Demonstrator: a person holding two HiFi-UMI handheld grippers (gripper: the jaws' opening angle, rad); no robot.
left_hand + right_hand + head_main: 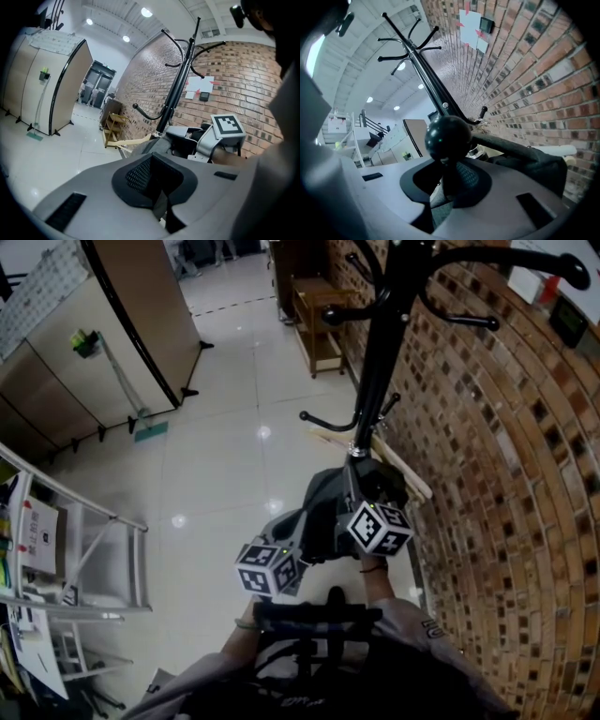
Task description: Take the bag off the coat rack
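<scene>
Right tool [364, 486] forward on bag [319, 504] at rack [380, 362]

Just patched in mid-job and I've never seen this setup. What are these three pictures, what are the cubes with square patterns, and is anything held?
No robot: a person carries a two-jaw gripper in each hand; the patterned cubes are part of those. The head view looks down from the person's head; the other two ride on the grippers. No table here: a black coat rack stands by a brick wall, a grey bag low on it. The right gripper appears closed on the bag's strap just under a ball-tipped hook. The left gripper looks shut and empty.
</scene>
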